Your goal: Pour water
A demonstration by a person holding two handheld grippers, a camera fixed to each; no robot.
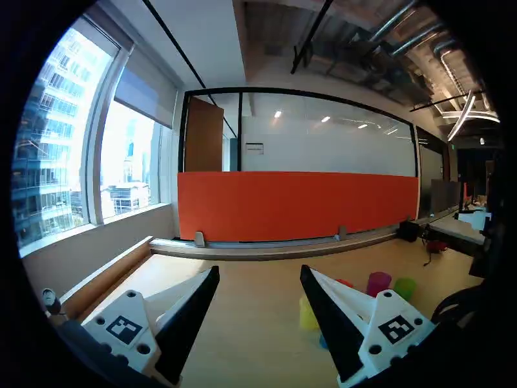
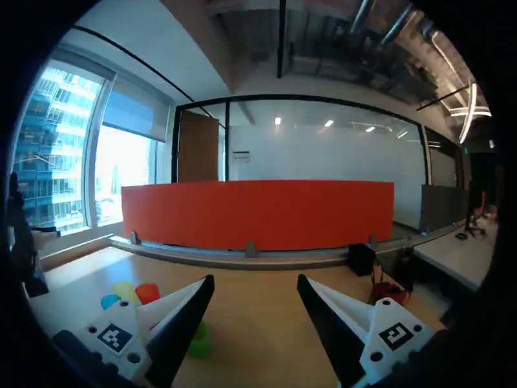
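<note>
Left gripper (image 1: 259, 269), right gripper (image 2: 255, 278): jaws apart

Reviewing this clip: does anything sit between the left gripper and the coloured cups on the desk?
Nothing visible does. The open left gripper hangs over the desk; the yellow cup, magenta cup and green cup stand ahead, by its right-hand finger.

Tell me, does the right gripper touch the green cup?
Cannot tell. In the right gripper view, one finger of the right gripper overlaps the green cup and hides its side, so neither contact nor gap shows.
</note>
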